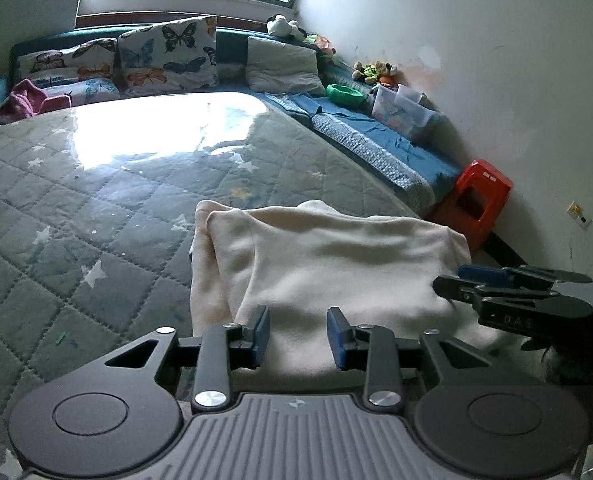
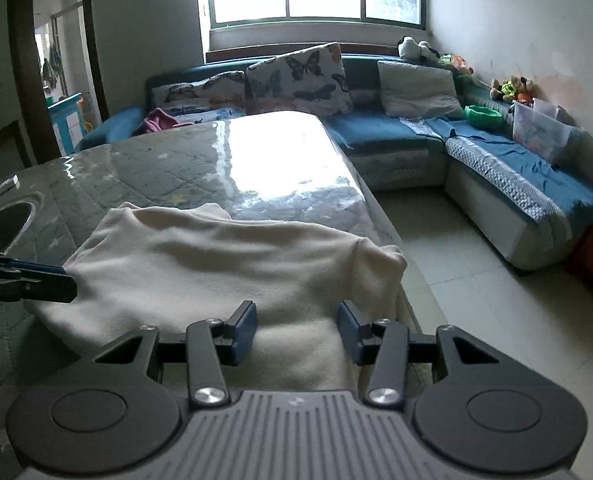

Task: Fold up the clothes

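Observation:
A cream garment (image 1: pixel 336 256) lies folded on the quilted grey-green table cover (image 1: pixel 96 208), near the table's right edge. My left gripper (image 1: pixel 298 336) hovers at the garment's near edge, its blue pads apart with flat cloth showing between them, not pinched. My right gripper (image 2: pixel 296 332) stands open the same way over the garment (image 2: pixel 216 256), close to its right fold by the table edge. Each gripper also shows in the other's view: the right gripper (image 1: pixel 452 282) at the cloth's right side, the left gripper (image 2: pixel 66 276) at its left side.
A blue corner sofa (image 2: pixel 396 136) with butterfly pillows (image 2: pixel 300 76) runs behind and right of the table. A red stool (image 1: pixel 480 200), clear boxes (image 1: pixel 400 112) and a green bowl (image 1: pixel 344 94) lie along the wall. A dark round dish (image 2: pixel 4 220) sits at the table's left. Tiled floor (image 2: pixel 456 264) lies beside the table.

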Demonstrator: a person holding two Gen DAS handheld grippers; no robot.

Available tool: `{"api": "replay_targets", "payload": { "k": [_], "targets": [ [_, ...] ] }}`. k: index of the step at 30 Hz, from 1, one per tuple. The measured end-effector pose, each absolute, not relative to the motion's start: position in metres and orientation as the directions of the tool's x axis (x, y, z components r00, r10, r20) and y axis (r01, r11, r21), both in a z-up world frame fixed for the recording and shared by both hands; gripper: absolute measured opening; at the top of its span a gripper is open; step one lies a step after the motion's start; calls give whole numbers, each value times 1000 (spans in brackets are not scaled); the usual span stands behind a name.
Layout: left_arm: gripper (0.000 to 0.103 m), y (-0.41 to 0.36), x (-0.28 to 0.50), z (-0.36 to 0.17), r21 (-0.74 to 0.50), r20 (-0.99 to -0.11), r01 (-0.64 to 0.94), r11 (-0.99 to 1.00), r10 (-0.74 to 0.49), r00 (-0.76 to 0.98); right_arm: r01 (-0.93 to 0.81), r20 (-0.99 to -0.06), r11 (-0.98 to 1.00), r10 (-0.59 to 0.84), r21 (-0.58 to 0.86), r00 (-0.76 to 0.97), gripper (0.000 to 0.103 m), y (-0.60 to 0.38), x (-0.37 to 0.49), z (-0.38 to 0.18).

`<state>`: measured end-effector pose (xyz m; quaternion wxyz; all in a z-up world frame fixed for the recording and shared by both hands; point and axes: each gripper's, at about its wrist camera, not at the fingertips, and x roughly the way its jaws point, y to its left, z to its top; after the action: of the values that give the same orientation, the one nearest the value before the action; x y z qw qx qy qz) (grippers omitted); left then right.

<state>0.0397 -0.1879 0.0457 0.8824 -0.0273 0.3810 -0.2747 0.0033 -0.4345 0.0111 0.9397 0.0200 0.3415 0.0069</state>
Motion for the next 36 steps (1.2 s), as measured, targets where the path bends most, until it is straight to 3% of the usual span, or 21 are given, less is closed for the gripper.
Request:
{"api": "replay_targets", "payload": {
  "k": [23,31,36],
  "targets": [
    [94,-171,14,46,-189,-653,435,880,-444,614,35,-594,999,-4,41,804,90,-410,-36,17],
    [103,-164,5,47,-178,-647,437,882,-439,623,55,-571,998,-29,28,820,103,-400,-48,21],
    [103,-158,-1,47,-180,-645,434,883,-439,626,84,-563,996,-59,18,824,103,-396,-55,22]
  ]
}}
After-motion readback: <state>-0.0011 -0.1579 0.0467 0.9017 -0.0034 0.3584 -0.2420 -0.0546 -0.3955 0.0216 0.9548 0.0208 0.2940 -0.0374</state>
